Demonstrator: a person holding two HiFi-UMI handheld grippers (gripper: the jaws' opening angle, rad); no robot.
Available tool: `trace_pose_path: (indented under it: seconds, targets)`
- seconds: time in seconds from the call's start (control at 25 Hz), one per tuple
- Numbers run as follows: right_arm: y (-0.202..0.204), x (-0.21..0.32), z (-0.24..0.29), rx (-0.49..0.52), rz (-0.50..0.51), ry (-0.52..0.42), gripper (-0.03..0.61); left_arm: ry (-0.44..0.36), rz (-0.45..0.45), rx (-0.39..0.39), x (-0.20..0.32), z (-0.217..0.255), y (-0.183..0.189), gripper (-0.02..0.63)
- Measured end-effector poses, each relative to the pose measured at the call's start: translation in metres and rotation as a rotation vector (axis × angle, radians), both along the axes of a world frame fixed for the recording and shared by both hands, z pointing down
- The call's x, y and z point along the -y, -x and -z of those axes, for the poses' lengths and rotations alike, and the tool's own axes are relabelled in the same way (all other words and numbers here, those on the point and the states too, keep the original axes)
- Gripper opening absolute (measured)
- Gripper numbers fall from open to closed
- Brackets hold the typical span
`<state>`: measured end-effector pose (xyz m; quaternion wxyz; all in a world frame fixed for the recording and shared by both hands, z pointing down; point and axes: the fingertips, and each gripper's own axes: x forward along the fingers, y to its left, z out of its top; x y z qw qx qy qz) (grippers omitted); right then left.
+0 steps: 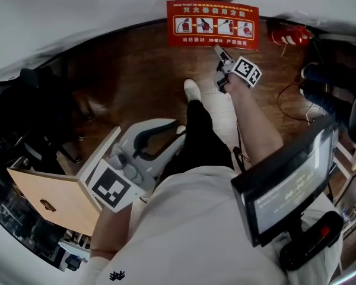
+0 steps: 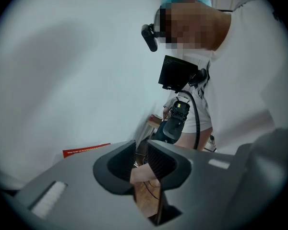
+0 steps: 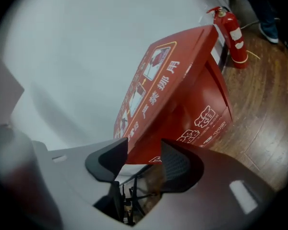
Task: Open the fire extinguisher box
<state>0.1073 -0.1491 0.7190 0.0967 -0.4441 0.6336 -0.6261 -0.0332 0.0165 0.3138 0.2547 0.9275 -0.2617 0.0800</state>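
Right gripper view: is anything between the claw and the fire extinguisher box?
Nothing visible. The right claw is open, with the red box directly ahead of it. The fire extinguisher stands at the box's far end, off the path.

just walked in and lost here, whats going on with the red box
A person stands over the box by the wall, with a hand-held gripper in each hand. The right hand-held gripper reaches out close to the box's lid edge, jaws wide apart and gripping nothing. The left hand-held gripper is held back by the person's leg, jaws slightly apart and empty. An extinguisher stands on the floor beside the box.
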Motion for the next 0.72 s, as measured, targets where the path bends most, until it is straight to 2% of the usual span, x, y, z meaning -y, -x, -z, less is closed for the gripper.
trace_pose_path:
  seconds: [0.12,0.32,0.44,0.72]
  targets:
    - [-0.003,0.003,-0.007,0.025,-0.029,0.0,0.204,0.016,0.006,-0.007,0.007,-0.004,-0.001,0.071]
    - [-0.01,0.01,0.007,0.083,-0.099,-0.089,0.169,0.043,0.013,-0.014,0.012,-0.007,-0.001,0.07]
    - [-0.011,0.007,0.006,0.058,-0.097,-0.083,0.138,0.052,0.009,-0.01,0.015,-0.01,0.0,0.071]
    - [-0.005,0.005,0.034,0.146,-0.128,-0.113,0.118,0.047,-0.009,-0.028,0.022,-0.007,-0.002,0.069]
